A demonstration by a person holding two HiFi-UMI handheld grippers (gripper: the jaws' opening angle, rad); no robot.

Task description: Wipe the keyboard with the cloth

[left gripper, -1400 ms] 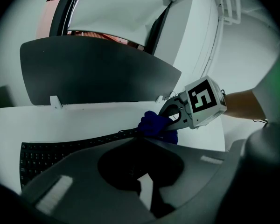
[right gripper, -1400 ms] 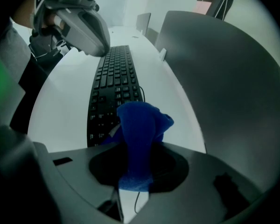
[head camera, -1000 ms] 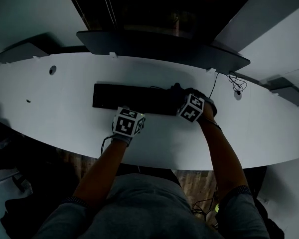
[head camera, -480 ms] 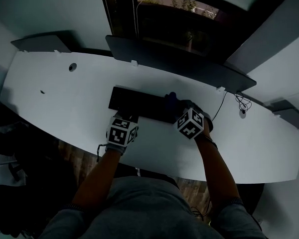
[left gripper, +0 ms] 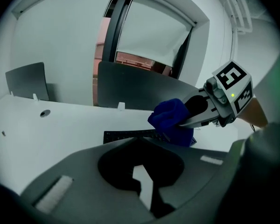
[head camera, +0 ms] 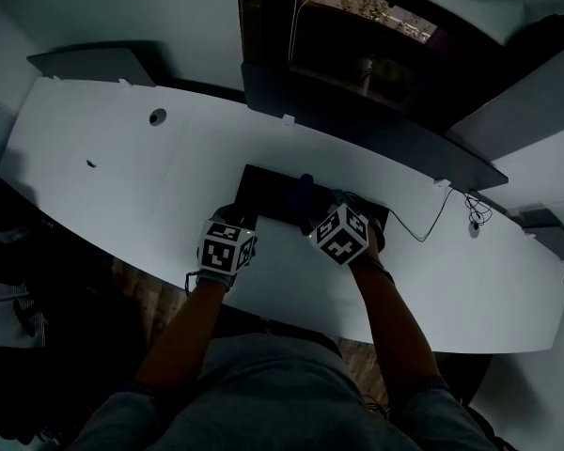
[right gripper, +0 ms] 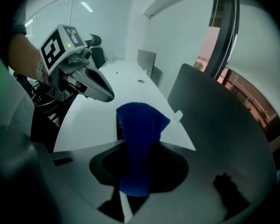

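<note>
At the middle of the white tabletop [head camera: 122, 177], roughly halfway between its far and near edges, the black keyboard [head camera: 268, 191] lies lengthwise under both my claws. My right gripper [head camera: 315, 209] is clamped on the blue cloth [head camera: 305, 191]. Its own view shows the cloth [right gripper: 140, 134] running down through the jaws and bunching up in front of them. From the left gripper view, the cloth [left gripper: 172, 120] hangs in a wad at the tip of the right gripper [left gripper: 179, 121], right over the keyboard [left gripper: 126, 135], though I cannot tell whether it touches the keys.

My left gripper [head camera: 233, 224] sits at the keyboard's left end on the side toward the near edge. Its jaws are drawn together with nothing in them, and only a sliver of pale desk shows between them. The right gripper view catches that left gripper [right gripper: 109, 96] just beside the cloth.

A dark partition panel [head camera: 376, 130] runs along the far edge. A thin cable [head camera: 423, 228] trails from the keyboard's right end toward the far right corner, and a round hole [head camera: 158, 116] marks the tabletop near the far left corner.
</note>
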